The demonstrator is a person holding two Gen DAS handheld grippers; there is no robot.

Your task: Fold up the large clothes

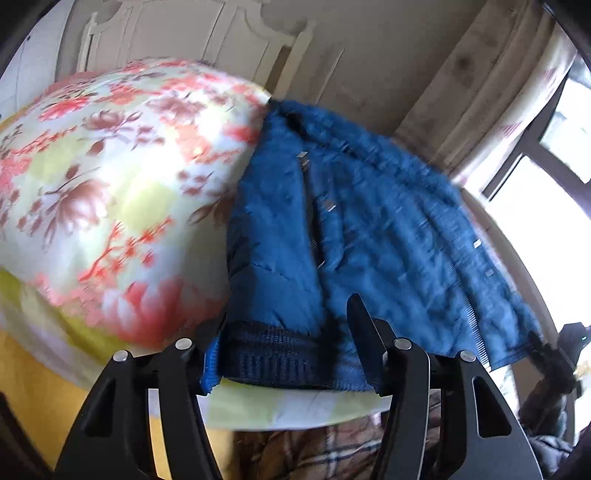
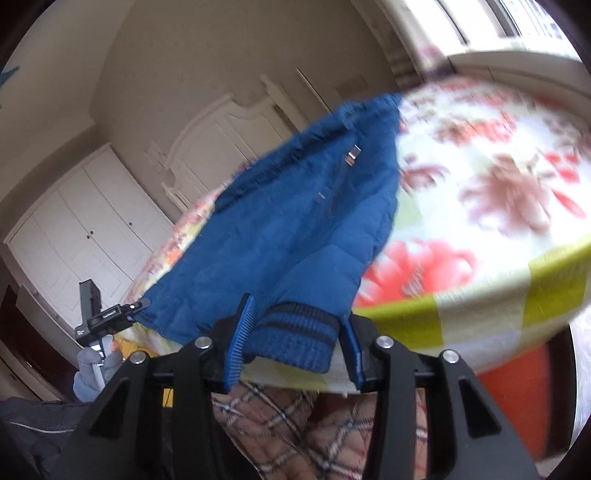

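A blue padded jacket (image 1: 354,229) lies on a bed with a floral sheet (image 1: 110,177). Its dark knit cuff (image 1: 273,354) sits between the fingers of my left gripper (image 1: 284,347), whose jaws stand wide on either side of it. In the right wrist view the jacket (image 2: 288,229) lies on the floral sheet (image 2: 480,192), and a blue ribbed cuff (image 2: 299,336) sits between the spread blue pads of my right gripper (image 2: 295,332). Neither gripper visibly clamps the cloth. The views are motion-blurred.
The bed edge runs just under both grippers. A checked blanket or garment (image 2: 314,424) lies below the edge. White wardrobe doors (image 2: 81,236) and a headboard (image 1: 177,33) stand behind. A window (image 1: 546,192) is at the right. The other hand-held gripper (image 2: 99,317) shows at left.
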